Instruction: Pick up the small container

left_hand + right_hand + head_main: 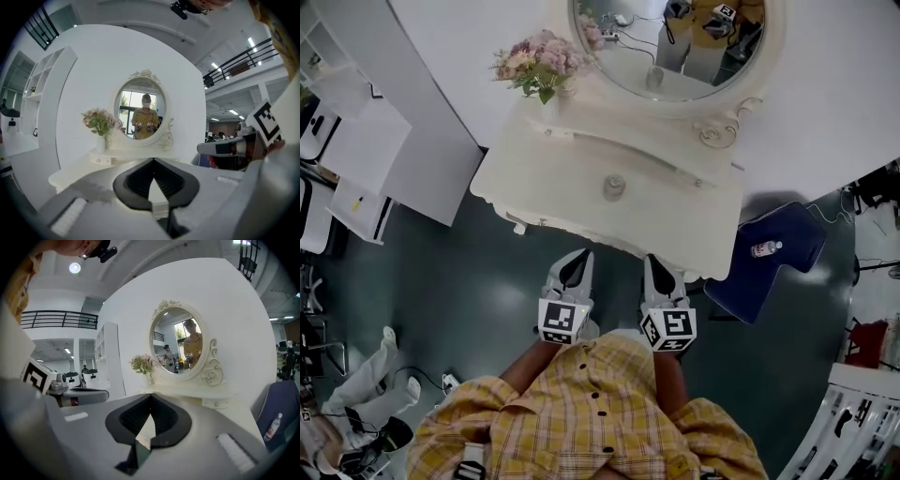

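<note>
The small round grey container (613, 186) sits upright on the white carved dressing table (516, 169), below the oval mirror (675, 56); it lies straight ahead of both tools and between their lines, well apart from each, neither clearly nearer; the left gripper (579, 257) and right gripper (652, 261) have their jaws closed with nothing between them; only the head view shows the container; the gripper views look level, at the table's edge.

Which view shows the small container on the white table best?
The head view: the container stands unobstructed on the table, seen from above. Neither gripper view shows it; only parts of the table appear there.
</note>
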The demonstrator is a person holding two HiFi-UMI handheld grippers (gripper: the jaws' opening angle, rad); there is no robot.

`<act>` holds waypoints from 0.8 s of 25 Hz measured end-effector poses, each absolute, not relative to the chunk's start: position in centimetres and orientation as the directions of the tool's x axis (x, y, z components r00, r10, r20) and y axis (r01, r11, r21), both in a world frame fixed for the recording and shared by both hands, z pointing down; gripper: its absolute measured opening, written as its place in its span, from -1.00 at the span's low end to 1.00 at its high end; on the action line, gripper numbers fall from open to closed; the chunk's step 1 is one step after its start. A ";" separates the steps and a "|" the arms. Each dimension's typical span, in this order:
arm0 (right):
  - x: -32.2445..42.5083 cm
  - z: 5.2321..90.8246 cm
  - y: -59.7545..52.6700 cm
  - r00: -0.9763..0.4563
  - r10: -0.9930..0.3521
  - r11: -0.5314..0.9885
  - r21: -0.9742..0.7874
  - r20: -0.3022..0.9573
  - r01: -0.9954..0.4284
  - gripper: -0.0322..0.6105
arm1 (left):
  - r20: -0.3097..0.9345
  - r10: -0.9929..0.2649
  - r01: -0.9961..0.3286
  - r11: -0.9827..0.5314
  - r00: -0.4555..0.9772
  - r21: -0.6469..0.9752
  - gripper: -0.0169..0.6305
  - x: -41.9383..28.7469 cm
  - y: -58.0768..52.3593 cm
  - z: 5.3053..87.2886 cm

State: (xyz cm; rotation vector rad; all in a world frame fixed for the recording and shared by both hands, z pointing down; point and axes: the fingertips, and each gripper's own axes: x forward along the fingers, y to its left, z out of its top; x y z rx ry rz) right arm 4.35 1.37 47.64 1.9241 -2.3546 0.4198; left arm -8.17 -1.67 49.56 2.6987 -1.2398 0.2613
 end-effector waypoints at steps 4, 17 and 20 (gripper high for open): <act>4.9 47.5 0.2 -0.198 -0.952 0.164 -0.159 0.231 -0.974 -0.89 | 0.230 -0.725 -0.755 -0.651 0.649 0.078 -0.97 -7.6 -2.9 49.7; 7.4 47.3 -6.5 -0.227 -0.950 0.190 -0.185 0.212 -0.964 -0.89 | 0.260 -0.729 -0.767 -0.637 0.633 0.080 -0.97 -5.2 -8.3 50.3; 7.7 47.3 -8.1 -0.243 -0.947 0.204 -0.191 0.209 -0.960 -0.89 | 0.254 -0.734 -0.771 -0.631 0.629 0.085 -0.97 -4.6 -9.7 50.0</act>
